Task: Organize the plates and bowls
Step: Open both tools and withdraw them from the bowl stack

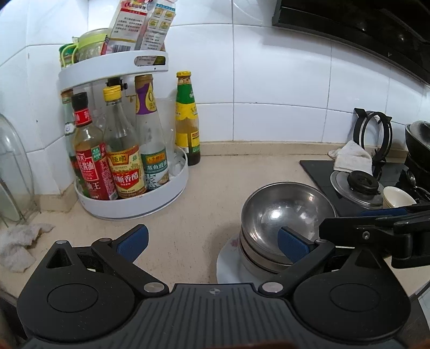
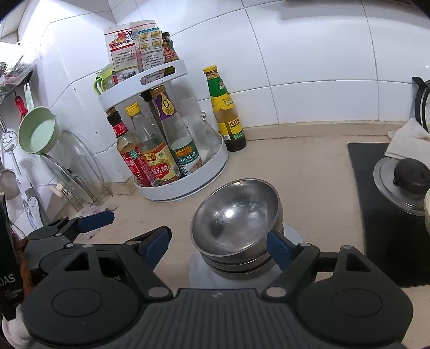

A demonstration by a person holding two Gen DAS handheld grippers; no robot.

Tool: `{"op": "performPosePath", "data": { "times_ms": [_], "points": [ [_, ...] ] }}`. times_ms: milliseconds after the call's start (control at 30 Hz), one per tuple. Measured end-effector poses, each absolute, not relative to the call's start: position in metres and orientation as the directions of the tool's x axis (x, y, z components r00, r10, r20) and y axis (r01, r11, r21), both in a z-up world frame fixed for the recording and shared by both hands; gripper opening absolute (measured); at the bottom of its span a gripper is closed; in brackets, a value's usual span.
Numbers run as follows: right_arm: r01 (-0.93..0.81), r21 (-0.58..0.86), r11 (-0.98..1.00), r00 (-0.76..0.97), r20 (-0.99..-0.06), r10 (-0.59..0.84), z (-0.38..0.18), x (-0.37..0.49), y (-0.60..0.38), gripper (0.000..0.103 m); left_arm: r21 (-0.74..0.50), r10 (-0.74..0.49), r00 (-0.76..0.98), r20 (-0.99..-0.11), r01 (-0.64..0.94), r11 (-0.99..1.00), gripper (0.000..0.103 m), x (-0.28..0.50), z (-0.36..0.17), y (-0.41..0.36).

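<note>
Steel bowls (image 2: 235,214), nested in a stack on a white plate (image 2: 200,271) on the desk (image 1: 215,171). Right gripper (image 2: 217,245) fingers spread wide, holding nothing; the stack sits just ahead, touching or nearly touching the right-hand pad. Left gripper (image 1: 213,241) equally wide, empty, stack against its right-hand finger. Judgement: bowls light, rigid, slick; plate fragile. Grip a rim, or lift by the plate edge.

White glossy wall tiles (image 1: 268,67) behind a beige stone countertop (image 1: 215,171). Two-tier white turntable rack (image 1: 129,206) of sauce bottles in the corner. Black glass hob (image 2: 376,214) to the right, dark range hood (image 1: 362,24) above. Soft glare on the tiles.
</note>
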State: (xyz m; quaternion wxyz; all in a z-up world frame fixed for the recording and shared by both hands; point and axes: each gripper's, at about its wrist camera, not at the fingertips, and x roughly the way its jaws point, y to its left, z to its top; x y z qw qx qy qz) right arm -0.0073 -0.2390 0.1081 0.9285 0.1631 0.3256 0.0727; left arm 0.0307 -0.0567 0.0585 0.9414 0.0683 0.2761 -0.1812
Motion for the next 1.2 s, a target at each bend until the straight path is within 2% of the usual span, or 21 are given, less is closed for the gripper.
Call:
{"op": "performPosePath", "data": {
  "times_ms": [500, 733, 1200],
  "points": [
    [-0.025, 0.337, 0.941, 0.77, -0.594, 0.233, 0.103, -0.007, -0.235, 0.078, -0.002, -0.299, 0.764, -0.572, 0.364, 0.931, 0.103, 0.03, 0.051, -0.055],
    [-0.023, 0.356, 0.934, 0.769, -0.59, 0.244, 0.101, -0.01, -0.238, 0.078, -0.097, -0.362, 0.743, -0.563, 0.375, 0.922, 0.103, 0.031, 0.044, -0.048],
    [0.061, 0.282, 0.958, 0.781, -0.611, 0.13, 0.09, -0.022, -0.251, 0.078, -0.059, -0.302, 0.795, -0.526, 0.32, 0.945, 0.103, 0.028, 0.045, -0.056]
  ]
}}
